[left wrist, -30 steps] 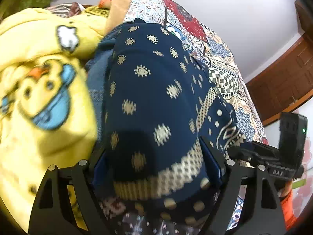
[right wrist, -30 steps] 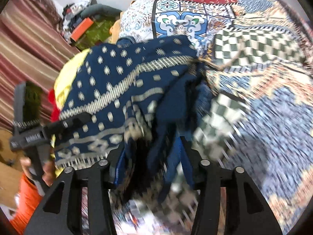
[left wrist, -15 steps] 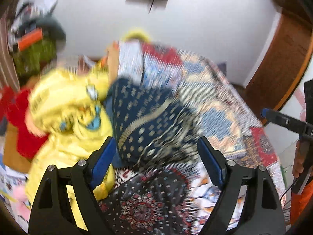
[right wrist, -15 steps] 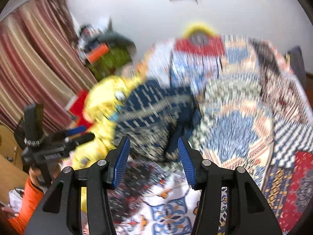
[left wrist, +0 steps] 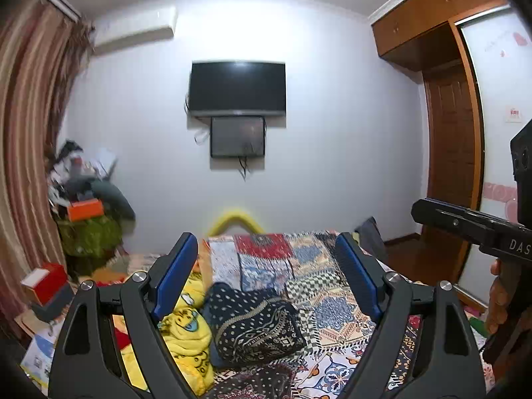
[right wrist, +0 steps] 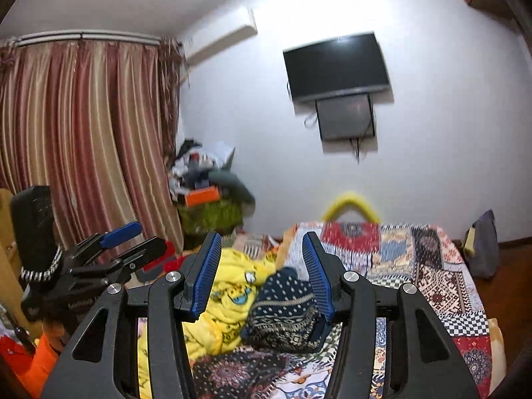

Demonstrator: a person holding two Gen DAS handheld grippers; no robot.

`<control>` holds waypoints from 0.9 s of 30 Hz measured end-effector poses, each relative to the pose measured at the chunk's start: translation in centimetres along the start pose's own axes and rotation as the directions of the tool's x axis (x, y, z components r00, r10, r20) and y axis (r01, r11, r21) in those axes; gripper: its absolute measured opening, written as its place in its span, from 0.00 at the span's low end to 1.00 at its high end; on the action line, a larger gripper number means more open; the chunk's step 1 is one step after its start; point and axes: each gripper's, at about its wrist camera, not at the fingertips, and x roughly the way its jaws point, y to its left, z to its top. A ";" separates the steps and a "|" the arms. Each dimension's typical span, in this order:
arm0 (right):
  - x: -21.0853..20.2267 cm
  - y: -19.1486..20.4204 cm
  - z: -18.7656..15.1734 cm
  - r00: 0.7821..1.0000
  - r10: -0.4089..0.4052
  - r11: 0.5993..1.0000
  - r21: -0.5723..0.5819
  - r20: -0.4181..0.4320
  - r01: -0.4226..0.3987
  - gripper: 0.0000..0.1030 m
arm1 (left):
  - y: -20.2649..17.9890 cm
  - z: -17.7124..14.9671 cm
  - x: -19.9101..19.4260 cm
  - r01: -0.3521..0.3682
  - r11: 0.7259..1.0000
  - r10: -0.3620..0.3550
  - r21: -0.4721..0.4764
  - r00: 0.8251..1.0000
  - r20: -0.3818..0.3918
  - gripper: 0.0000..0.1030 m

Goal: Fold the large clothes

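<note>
Your bed (left wrist: 335,302) fills the lower part of both views, covered by a patchwork spread of red, blue, checked and floral squares. On it lies the folded navy garment (left wrist: 256,319), a compact bundle with cream dots and a cream patterned band running across its top face; it rests on the spread near the bed's left side, touching the crumpled yellow blanket (left wrist: 186,326) with its cartoon faces. In the right wrist view the same garment (right wrist: 286,309) sits partly behind your right gripper's inner finger.

Behind the bed, a dark television (left wrist: 237,88) hangs on the white wall with a smaller dark panel (left wrist: 237,137) just beneath it. Striped curtains (right wrist: 83,143) cover the left side, and a wooden wardrobe (left wrist: 442,99) stands at the right.

Your left gripper (left wrist: 266,272) is held above the bed with its blue-padded fingers spread wide, holding nothing. Your right gripper (right wrist: 261,266) is likewise spread and holds nothing, raised clear of the cloth.

The only readable writing is "DAS" in pale letters on the body of your right gripper (left wrist: 472,226), as seen from the left wrist view; the rest of the word is cut off.
</note>
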 end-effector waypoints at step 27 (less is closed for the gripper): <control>-1.3 0.6 -2.0 0.975 -0.214 0.976 -0.026 0.055 0.216 1.00 | -0.8 -3.0 -0.7 -0.057 0.998 0.056 -0.038 0.998 -0.020 1.00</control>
